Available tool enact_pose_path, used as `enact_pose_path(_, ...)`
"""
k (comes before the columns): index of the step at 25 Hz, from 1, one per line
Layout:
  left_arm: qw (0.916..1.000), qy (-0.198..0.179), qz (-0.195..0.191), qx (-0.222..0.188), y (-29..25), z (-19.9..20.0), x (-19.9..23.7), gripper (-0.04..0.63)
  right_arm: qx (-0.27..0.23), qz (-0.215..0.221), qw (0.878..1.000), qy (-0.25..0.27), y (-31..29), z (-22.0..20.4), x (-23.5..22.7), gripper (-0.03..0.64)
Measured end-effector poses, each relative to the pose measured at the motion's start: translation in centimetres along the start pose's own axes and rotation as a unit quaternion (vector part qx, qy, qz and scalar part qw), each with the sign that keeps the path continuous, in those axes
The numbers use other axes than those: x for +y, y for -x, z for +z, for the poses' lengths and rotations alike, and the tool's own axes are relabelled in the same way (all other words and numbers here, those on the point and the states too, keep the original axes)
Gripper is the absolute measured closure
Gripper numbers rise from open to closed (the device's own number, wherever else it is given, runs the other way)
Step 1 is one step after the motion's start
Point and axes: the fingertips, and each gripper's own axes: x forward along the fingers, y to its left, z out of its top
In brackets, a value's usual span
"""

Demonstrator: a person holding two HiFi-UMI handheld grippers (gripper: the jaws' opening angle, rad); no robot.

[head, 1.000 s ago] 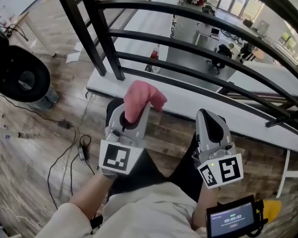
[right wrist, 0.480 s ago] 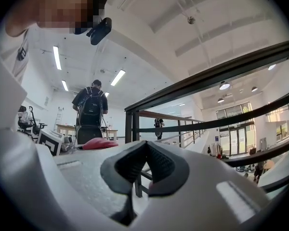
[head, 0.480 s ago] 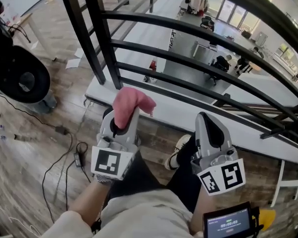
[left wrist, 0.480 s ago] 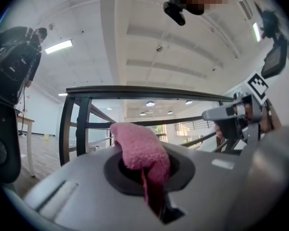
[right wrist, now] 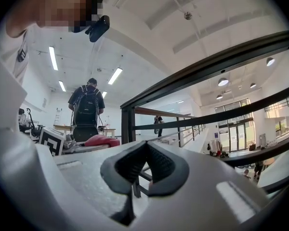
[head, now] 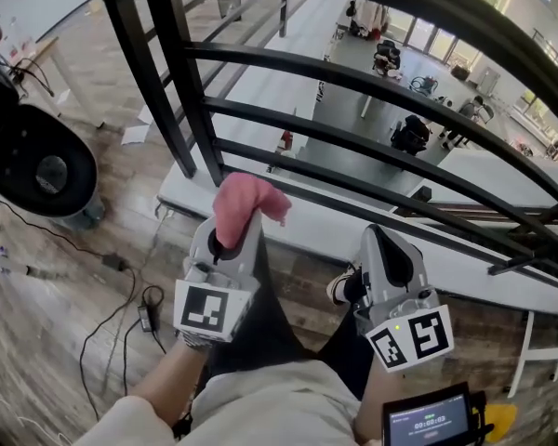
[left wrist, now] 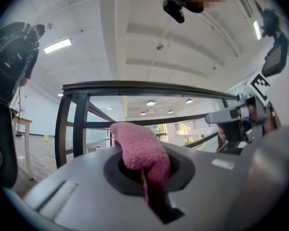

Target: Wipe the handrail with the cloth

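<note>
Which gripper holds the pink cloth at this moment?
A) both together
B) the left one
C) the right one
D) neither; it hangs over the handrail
B: the pink cloth sits pinched between the jaws of the left gripper, while the right gripper is shut with nothing in it.

Pink fluffy cloth (head: 245,203), bunched upright at centre-left, its lower end pinched in the left gripper (head: 232,238), clear of the bars. Black metal handrail (head: 446,7) curves across the frame's top.
</note>
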Motion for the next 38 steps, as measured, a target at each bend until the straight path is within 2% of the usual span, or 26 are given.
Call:
enact_pose_path(10,0.9996,-0.021,-0.013,-0.014,-5.7,0.8,2.1,0.568,-0.012,0.0,1.0,-0.004,-4.7,1.1,-2.5,0.615)
enact_pose_path(19,0.9986,0.019,-0.048,-0.014,-10.0,3.4,2.0,0.568,-0.007,-0.012,1.0,0.005,-6.3,2.8,-4.9,0.615)
enact_pose_path(24,0.9983,0.011,-0.056,0.003,-10.2,2.6,2.5,0.568,-0.003,-0.01,1.0,0.005,-7.8,2.9,-5.0,0.615)
enact_pose_path(29,0.9974,0.025,-0.067,0.012,-10.2,3.6,2.8,0.568,-0.006,0.001,1.0,-0.005,-8.9,2.5,-4.7,0.615)
enact_pose_path(33,0.9989,-0.007,-0.039,0.024,-9.9,2.7,5.5,0.568,0.0,0.018,1.0,0.002,-9.9,2.6,-5.3,0.615)
enact_pose_path(38,0.9995,0.003,-0.007,0.032,-10.9,1.8,7.0,0.568,-0.007,0.022,1.0,-0.013,-12.1,2.8,-7.3,0.615)
